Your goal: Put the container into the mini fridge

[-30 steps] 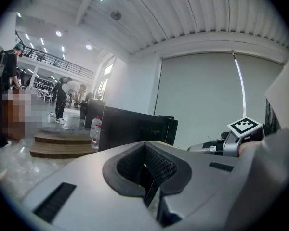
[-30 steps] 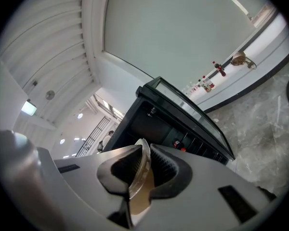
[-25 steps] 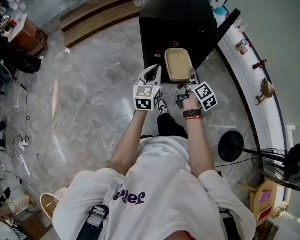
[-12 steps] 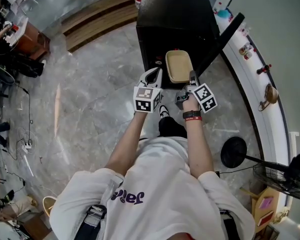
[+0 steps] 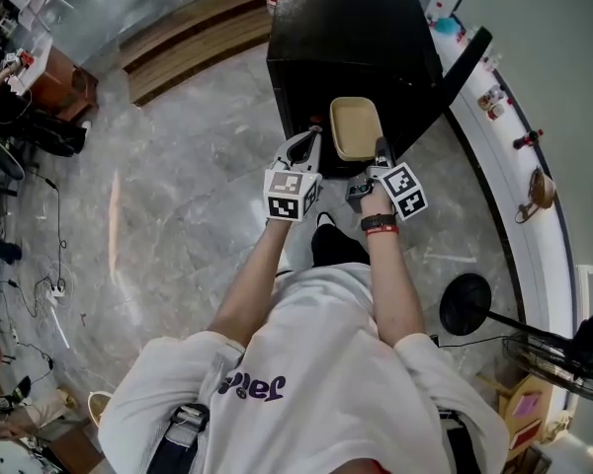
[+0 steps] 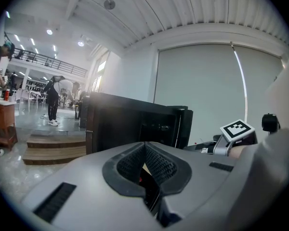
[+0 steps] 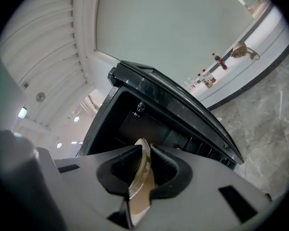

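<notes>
The black mini fridge [image 5: 346,28] stands on the floor ahead, its door [image 5: 455,67] swung open to the right. A shallow tan container [image 5: 356,126] hangs level just before the open front. My right gripper [image 5: 381,151] is shut on its near rim; in the right gripper view the rim [image 7: 140,177] is pinched between the pads, with the dark fridge interior [image 7: 149,114] beyond. My left gripper [image 5: 306,144] is beside the container's left edge, its jaws together with nothing between them [image 6: 144,150]. The fridge [image 6: 120,124] fills the middle of the left gripper view.
A fan's round base [image 5: 465,304] stands on the marble floor at the right. A curved white ledge [image 5: 519,166] with small objects runs along the right wall. Wooden steps [image 5: 188,33] lie left of the fridge. The person's shoe [image 5: 324,227] is below the grippers.
Both grippers and the container have come closer to the fridge's open front and a little lower. The grip on the container is unchanged.
</notes>
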`<state>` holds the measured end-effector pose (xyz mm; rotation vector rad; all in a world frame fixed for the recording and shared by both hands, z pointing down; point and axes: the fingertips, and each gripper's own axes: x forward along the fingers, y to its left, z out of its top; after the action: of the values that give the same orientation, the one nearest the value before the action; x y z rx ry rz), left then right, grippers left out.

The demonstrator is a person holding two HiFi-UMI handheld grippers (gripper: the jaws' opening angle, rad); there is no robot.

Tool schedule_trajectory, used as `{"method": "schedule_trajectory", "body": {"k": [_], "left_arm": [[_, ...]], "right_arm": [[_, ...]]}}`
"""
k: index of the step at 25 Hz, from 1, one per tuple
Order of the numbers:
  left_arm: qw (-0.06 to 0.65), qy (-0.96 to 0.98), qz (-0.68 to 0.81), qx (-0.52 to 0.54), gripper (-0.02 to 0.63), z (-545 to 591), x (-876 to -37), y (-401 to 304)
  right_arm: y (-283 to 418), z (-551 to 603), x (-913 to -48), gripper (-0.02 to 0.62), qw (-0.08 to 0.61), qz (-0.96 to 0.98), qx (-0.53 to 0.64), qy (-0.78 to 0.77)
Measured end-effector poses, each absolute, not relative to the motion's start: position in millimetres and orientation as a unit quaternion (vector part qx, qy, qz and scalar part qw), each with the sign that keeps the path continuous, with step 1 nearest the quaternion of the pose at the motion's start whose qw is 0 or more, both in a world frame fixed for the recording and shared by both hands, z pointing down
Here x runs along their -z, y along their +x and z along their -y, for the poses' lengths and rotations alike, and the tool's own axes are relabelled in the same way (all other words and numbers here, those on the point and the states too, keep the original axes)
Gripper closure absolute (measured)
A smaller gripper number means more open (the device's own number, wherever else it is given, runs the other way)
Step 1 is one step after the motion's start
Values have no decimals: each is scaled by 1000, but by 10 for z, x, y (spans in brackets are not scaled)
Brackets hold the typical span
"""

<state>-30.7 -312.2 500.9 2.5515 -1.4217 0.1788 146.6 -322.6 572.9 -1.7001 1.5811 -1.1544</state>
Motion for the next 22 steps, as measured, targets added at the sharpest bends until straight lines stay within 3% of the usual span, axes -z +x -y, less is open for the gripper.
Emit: {"method": "schedule_trajectory", "body": {"k": [22], "left_arm": [[110, 880, 460, -43, 585, 3699, -5507, -300]], "right_arm": [[1295, 3888, -6440, 529, 264, -583, 439, -630]]}}
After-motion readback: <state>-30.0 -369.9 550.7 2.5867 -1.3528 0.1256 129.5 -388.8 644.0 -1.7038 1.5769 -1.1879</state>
